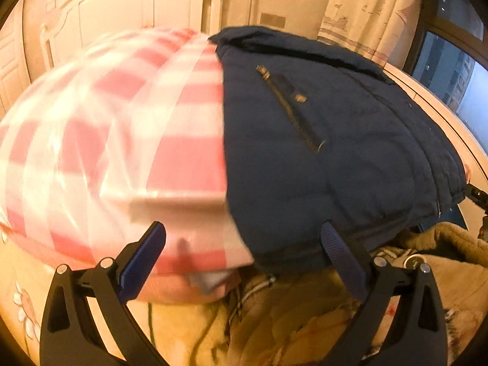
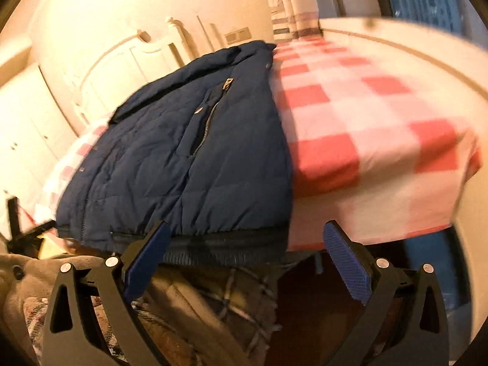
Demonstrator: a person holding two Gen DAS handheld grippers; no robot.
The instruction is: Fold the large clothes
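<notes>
A navy quilted jacket (image 1: 329,140) is lying folded on a bed covered by a red-and-white checked sheet (image 1: 122,140), its hem hanging at the near edge of the bed. A slanted chest zipper (image 1: 289,109) is showing on the upper face.

The left tool (image 1: 244,244) is standing wide open in front of the bed edge, gripping nothing; its right-hand finger (image 1: 341,253) is sitting against the jacket hem, though contact cannot be confirmed.

The right tool (image 2: 247,244) is likewise spread wide and empty, its fingers straddling the ribbed hem (image 2: 219,256) at the jacket's corner.

A tan garment (image 1: 305,320) and a plaid garment (image 2: 231,299) are lying below the bed edge. A white headboard (image 2: 128,58) is standing behind.
</notes>
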